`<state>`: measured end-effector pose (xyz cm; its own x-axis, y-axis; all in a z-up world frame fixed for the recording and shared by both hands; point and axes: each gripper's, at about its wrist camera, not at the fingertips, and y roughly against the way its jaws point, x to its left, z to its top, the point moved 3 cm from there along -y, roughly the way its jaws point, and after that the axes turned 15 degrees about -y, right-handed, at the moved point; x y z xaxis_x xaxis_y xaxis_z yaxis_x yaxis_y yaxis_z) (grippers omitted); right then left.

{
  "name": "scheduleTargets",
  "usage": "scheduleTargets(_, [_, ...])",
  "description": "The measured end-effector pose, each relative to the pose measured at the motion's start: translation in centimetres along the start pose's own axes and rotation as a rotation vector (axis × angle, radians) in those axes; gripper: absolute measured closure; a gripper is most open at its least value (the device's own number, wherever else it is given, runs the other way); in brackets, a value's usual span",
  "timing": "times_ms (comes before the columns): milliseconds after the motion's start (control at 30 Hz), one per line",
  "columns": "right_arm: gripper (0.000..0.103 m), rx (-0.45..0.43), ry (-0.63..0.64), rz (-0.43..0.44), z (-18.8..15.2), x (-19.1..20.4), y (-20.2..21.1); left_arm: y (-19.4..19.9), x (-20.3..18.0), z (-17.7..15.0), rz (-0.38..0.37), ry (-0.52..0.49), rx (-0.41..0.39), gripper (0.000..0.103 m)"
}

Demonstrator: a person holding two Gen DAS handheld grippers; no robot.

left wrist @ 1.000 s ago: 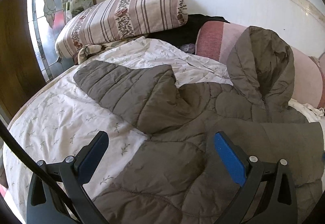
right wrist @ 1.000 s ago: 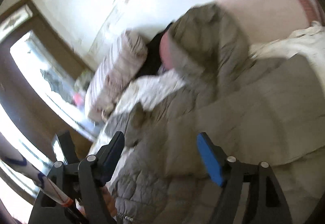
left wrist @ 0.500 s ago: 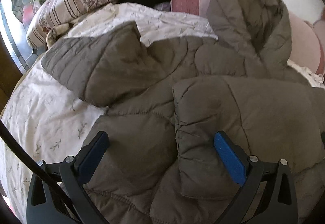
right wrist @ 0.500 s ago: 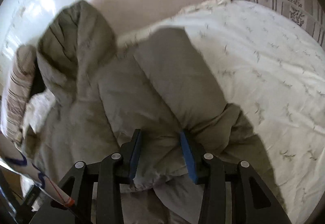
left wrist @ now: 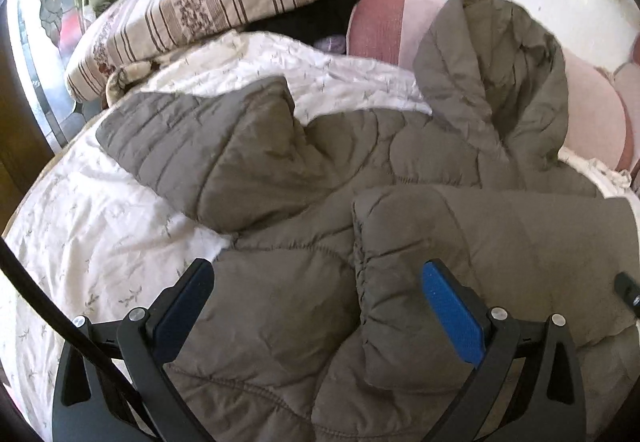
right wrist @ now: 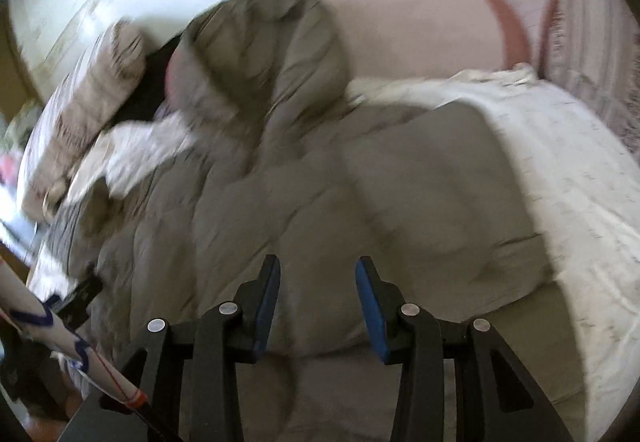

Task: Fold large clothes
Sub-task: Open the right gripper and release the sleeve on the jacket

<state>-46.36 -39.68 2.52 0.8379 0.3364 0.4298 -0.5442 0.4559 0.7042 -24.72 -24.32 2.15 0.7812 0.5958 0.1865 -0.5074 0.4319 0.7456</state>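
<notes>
my left fingers [left wrist: 316, 306] are hanging spread wide above the near part of the brown puffer jacket [left wrist: 304, 169], pinching nothing. the jacket is lying across the white bedspread [left wrist: 92, 226], its hood [left wrist: 496, 69] leaning on the pink bolster [left wrist: 592, 113] at the far side, one sleeve [left wrist: 500, 266] folded over the body. my right fingers [right wrist: 318, 306] are standing partly parted over the jacket; the blurred view seems to show no cloth pinched between them.

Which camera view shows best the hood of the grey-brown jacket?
The left wrist view: the hood is sharp there, lying up against the pink cushion, its seams and folds clear. The right wrist view also shows the hood, but motion blur smears its outline.
</notes>
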Motion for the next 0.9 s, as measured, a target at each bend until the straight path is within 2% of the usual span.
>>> scheduleTargets(167, [0.059,0.047,0.099,-0.024,-1.9,2.0,-2.0,-1.0,-0.2,-0.5,0.001,-0.009,0.043,0.000])
scheduleTargets(333, [0.058,0.092,0.097,-0.049,-2.5,1.5,-3.1,-1.3,-0.7,-0.7,-0.001,-0.034,0.053,0.000])
scheduleTargets(500, [0.058,0.038,0.099,-0.022,-2.5,2.2,-1.1,-0.2,-0.1,-0.3,-0.031,-0.006,0.011,0.000])
scheduleTargets(667, [0.057,0.020,0.184,0.059,-3.8,4.6,0.3,0.6,0.8,0.2,-0.026,0.026,-0.019,0.000])
scheduleTargets(900, [0.047,0.102,0.265,0.012,-6.1,6.0,-2.1,0.5,3.2,0.5,-0.021,0.074,0.000,0.000])
